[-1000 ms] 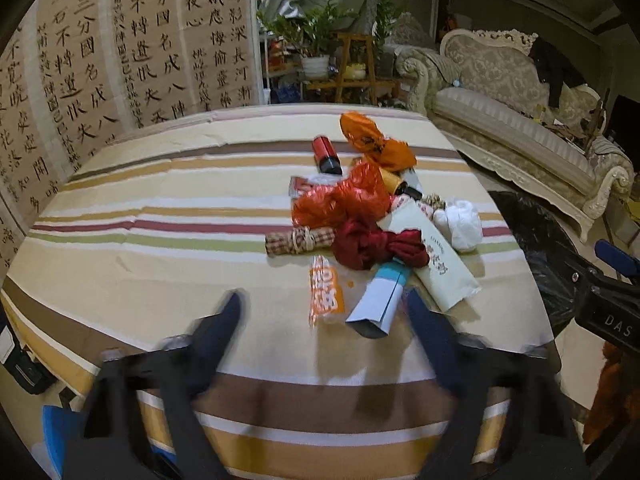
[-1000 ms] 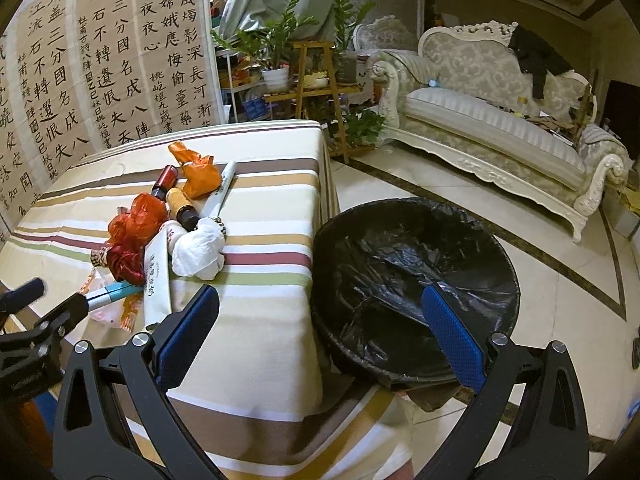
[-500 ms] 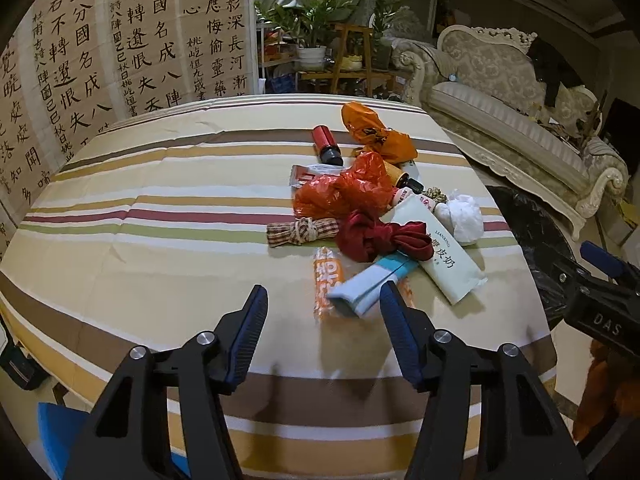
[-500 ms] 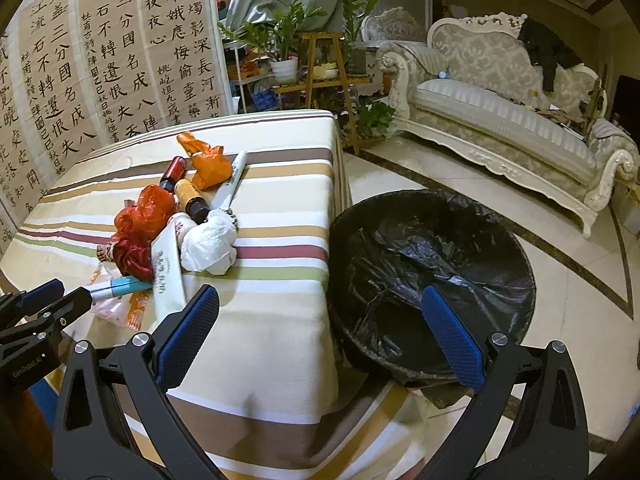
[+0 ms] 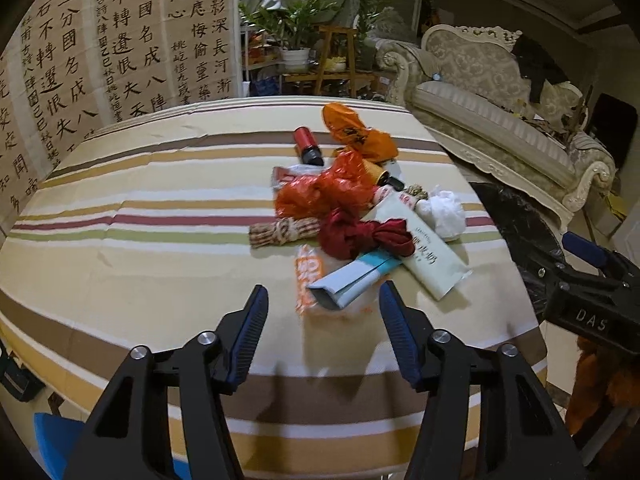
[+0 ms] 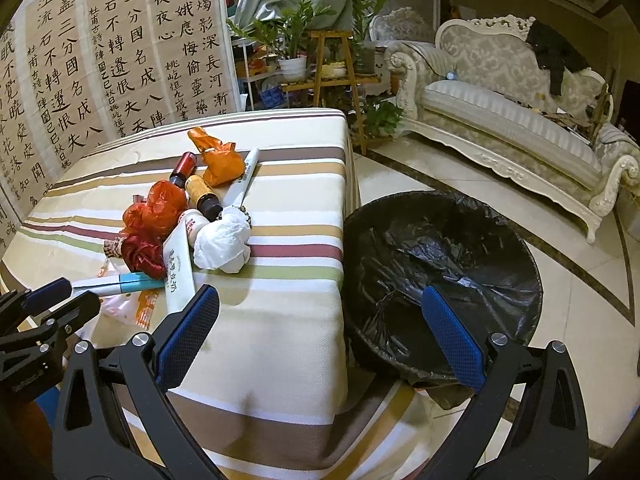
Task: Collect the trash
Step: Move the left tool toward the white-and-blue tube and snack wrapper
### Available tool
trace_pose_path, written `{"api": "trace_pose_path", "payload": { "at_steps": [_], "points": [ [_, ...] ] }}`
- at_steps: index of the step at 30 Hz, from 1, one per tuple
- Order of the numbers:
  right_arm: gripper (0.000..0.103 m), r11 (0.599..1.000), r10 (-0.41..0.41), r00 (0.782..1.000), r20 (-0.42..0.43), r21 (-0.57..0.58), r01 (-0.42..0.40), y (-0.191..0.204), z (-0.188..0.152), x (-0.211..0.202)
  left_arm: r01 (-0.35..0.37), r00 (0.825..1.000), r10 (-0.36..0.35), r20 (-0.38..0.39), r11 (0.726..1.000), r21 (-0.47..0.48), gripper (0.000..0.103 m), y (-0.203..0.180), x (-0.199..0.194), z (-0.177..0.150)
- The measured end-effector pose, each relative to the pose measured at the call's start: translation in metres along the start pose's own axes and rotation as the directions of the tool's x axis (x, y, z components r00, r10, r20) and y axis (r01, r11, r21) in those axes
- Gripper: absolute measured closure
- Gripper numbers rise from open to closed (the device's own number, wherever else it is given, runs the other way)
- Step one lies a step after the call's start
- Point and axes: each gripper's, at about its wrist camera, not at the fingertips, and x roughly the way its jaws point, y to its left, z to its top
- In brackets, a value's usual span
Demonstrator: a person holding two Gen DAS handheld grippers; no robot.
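Note:
A pile of trash lies on the striped table (image 5: 160, 216): a pale blue carton (image 5: 352, 278), an orange-printed wrapper (image 5: 308, 276), a dark red cloth (image 5: 360, 236), a red plastic bag (image 5: 324, 196), a white tube (image 5: 424, 252), a white crumpled wad (image 5: 446, 214), an orange bag (image 5: 360, 134) and small bottles. My left gripper (image 5: 324, 340) is open, just short of the carton and wrapper. My right gripper (image 6: 320, 336) is open and empty, between the table edge and the black-lined bin (image 6: 440, 272).
The bin stands on the floor at the table's right edge. A cream sofa (image 6: 512, 120) stands behind it. Plant stands (image 6: 332, 76) and calligraphy screens (image 6: 100, 60) line the back. The right gripper's body (image 5: 592, 288) shows at the right of the left wrist view.
My left gripper has moved forward toward the blue carton and its jaws have narrowed somewhat. My right gripper has shifted slightly and stays open.

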Motion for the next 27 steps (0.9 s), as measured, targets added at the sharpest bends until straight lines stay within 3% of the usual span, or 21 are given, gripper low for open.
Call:
{"api": "trace_pose_path", "payload": {
  "at_steps": [7, 11, 19, 27],
  "points": [
    [0.004, 1.0, 0.007, 1.0, -0.006, 0.005, -0.007, -0.002, -0.002, 0.0, 0.017, 1.0, -0.017, -0.003, 1.0, 0.022, 0.076, -0.008, 0.005, -0.001],
    [0.004, 1.0, 0.013, 1.0, -0.006, 0.009, -0.013, -0.002, -0.003, 0.001, 0.032, 0.999, -0.032, 0.01, 0.999, 0.028, 0.08, -0.011, 0.0, 0.0],
    [0.004, 1.0, 0.016, 1.0, -0.002, 0.022, -0.016, -0.004, -0.004, 0.0, 0.052, 0.999, -0.052, 0.006, 0.999, 0.001, 0.08, -0.016, 0.005, 0.007],
    [0.004, 0.999, 0.018, 1.0, -0.005, 0.042, -0.017, -0.01, -0.007, 0.001, 0.041, 0.999, -0.04, 0.019, 0.998, -0.038, 0.06, -0.019, 0.006, 0.014]
  ]
}}
